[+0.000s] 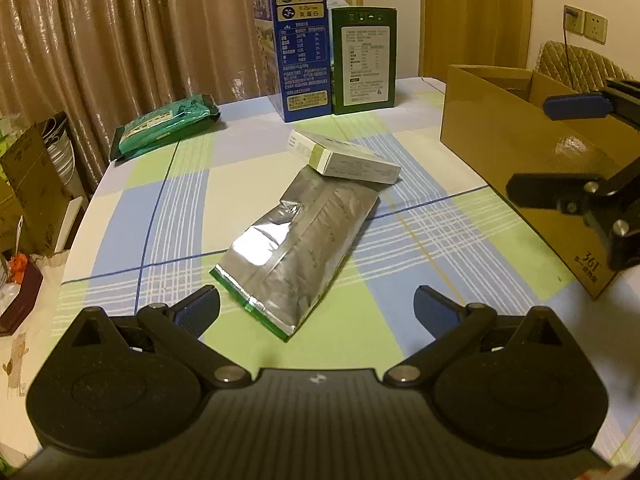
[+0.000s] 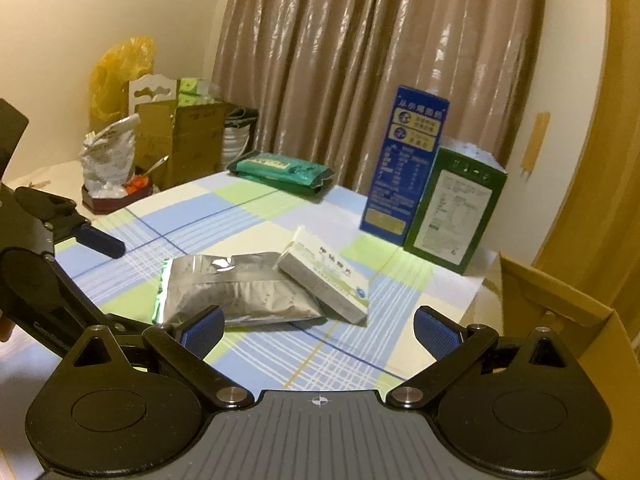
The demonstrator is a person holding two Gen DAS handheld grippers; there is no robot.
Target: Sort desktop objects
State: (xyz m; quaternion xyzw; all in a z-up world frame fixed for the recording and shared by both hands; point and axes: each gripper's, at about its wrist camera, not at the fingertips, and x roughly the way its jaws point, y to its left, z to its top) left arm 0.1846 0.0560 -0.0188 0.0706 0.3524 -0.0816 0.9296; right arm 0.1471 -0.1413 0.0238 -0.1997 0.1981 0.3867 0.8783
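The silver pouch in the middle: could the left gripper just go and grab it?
Probably yes. The left gripper is open with the silver pouch right ahead, nothing between; only the small white box rests on its far end.

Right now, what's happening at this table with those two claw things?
A person is sorting desktop items with two hand-held grippers. Both the left gripper and right gripper are open and empty, hovering near a silver foil pouch with a small white medicine box resting on its far end. The open cardboard box stands alongside.
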